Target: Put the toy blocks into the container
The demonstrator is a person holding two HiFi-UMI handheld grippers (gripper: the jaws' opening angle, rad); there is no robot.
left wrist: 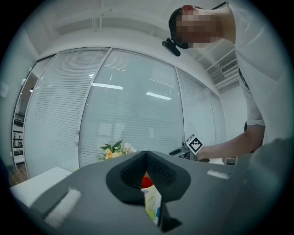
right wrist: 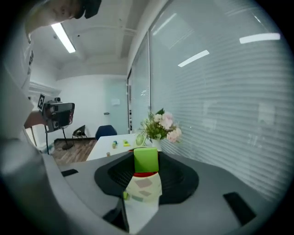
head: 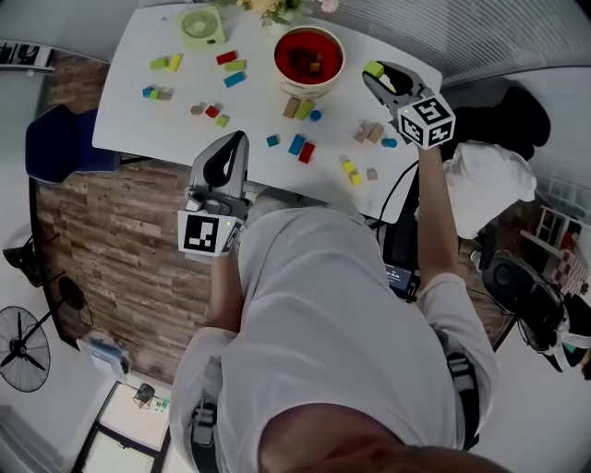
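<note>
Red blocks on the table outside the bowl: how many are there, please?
3 red blocks: one at the far side, one mid-left, one by the near edge. The bowl may hide more.

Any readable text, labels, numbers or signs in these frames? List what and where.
None readable: no words, numbers or brands.
On the left gripper, the left marker cube: black-and-white square pattern, no letters.
On the right gripper, the right marker cube: same, no letters.
The green toy block in the right gripper: blank.
The pale green round gadget: nothing legible.
</note>
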